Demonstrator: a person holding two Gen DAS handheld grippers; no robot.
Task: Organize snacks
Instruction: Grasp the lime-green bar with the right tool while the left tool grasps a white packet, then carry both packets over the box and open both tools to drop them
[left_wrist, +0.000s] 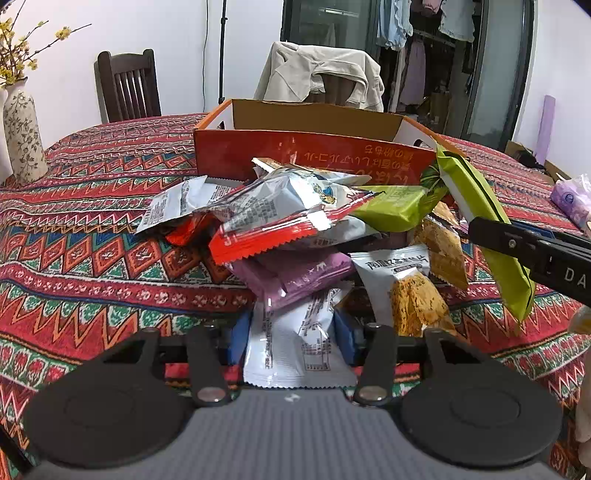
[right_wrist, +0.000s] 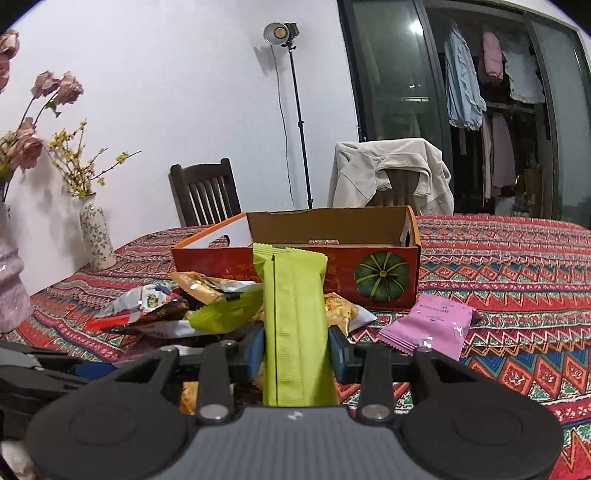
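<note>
Snacks: white packet (left_wrist: 295, 347) sits between the blue pads of the left tongs (left_wrist: 293, 341), closed on its sides, at the near edge of the pile (left_wrist: 303, 236) on the table (left_wrist: 92, 236). Right tongs (right_wrist: 297, 349) clamp a long green packet (right_wrist: 295, 314), held upright above the pile. Pink packet (right_wrist: 430, 326) lies apart on the cloth, just right of the tongs. Beyond the pile: open orange cardboard box (right_wrist: 369, 273) with pumpkin print, green packet's top edge in line with its front wall.

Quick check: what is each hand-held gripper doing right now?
Left hand-held gripper: shut on the white packet.
Right hand-held gripper: shut on the green packet.
</note>
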